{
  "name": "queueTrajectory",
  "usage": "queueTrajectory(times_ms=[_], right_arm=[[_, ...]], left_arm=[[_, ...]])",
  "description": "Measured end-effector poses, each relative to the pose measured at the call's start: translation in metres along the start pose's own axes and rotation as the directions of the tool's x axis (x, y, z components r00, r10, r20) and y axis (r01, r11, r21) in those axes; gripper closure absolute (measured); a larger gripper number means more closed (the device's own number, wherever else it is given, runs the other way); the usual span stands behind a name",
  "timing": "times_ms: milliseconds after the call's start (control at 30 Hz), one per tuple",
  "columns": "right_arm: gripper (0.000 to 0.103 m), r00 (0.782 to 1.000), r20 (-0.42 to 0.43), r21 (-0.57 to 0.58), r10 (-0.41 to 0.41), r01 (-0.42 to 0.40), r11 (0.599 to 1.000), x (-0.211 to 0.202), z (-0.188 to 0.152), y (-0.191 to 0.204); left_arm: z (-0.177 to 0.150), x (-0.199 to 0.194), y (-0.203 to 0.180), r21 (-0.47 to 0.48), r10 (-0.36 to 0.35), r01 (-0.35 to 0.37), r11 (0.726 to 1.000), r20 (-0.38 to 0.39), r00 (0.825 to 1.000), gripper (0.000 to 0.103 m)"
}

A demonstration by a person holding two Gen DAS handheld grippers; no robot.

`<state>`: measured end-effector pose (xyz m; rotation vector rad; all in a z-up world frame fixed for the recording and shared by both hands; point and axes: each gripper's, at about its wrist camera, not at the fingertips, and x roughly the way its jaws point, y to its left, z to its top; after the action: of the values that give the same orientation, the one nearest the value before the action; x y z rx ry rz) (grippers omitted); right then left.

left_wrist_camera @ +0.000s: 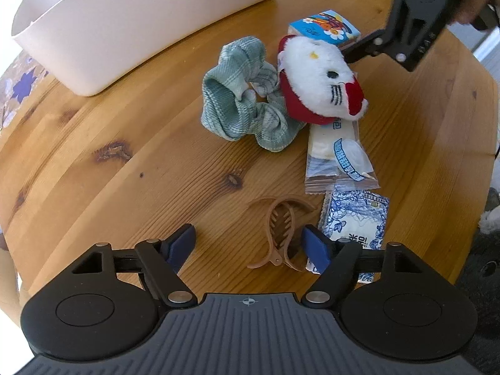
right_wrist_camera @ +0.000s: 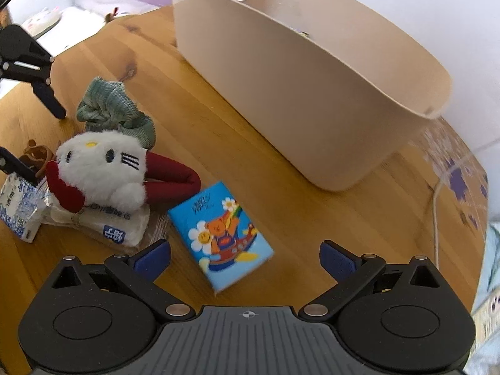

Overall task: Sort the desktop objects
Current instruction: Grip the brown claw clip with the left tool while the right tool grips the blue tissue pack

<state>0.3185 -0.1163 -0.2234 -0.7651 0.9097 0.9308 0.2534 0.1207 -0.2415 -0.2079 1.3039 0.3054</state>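
My left gripper [left_wrist_camera: 248,240] is open and points down at the wooden table [left_wrist_camera: 125,172]. A tan hair claw clip [left_wrist_camera: 278,234] lies between its fingers, close to the right one, and no pad presses on it. Beside the clip lie a blue-and-white packet [left_wrist_camera: 356,222], a snack packet [left_wrist_camera: 337,156], a white and red plush cat [left_wrist_camera: 318,78] and a green scrunchie [left_wrist_camera: 240,103]. My right gripper [right_wrist_camera: 247,257] is open over a blue tissue pack [right_wrist_camera: 222,234] that lies flat between its fingers, untouched. The plush cat [right_wrist_camera: 103,168] is to its left.
A large cream bin [right_wrist_camera: 312,109] stands at the back of the table, and its wall [left_wrist_camera: 125,31] is at upper left in the left wrist view. A white cable [right_wrist_camera: 436,212] and a patterned cloth [right_wrist_camera: 453,175] lie by the table's right edge.
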Motion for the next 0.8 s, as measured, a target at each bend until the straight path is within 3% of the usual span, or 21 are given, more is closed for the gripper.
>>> queueTrajectory(times_ms=[267,400,500,633,667,800], right_arm=[[0.005,0.997,-0.003,-0.067,0.074,-0.074,0.995,0.007,0.004,-0.002],[0.028,0.990,0.002,-0.032,0.141,-0.141,0.990,0.002,0.003,-0.006],[0.040,0.987,0.007,-0.022,0.159,-0.159,0.987,-0.002,0.001,-0.005],[0.060,0.986,0.008,-0.032,0.167,-0.167,0.985,-0.008,0.000,0.001],[0.060,0.986,0.004,-0.040,0.166,-0.166,0.985,-0.009,0.000,0.002],[0.060,0.988,-0.013,-0.039,0.153,-0.154,0.987,-0.013,0.000,0.005]], left_arm=[[-0.001,0.000,-0.004,0.034,-0.008,0.008,0.999,-0.002,1.000,0.023],[-0.004,-0.002,-0.006,0.043,-0.010,0.010,0.999,0.019,1.000,0.025],[-0.005,-0.005,-0.008,0.047,-0.013,0.012,0.999,0.032,0.999,0.034],[-0.003,-0.010,-0.008,0.027,-0.006,0.004,1.000,0.046,0.999,0.060],[-0.003,-0.010,-0.008,0.027,-0.006,0.005,1.000,0.046,0.999,0.066],[-0.003,-0.012,-0.012,0.022,0.000,-0.001,1.000,0.037,0.999,0.067]])
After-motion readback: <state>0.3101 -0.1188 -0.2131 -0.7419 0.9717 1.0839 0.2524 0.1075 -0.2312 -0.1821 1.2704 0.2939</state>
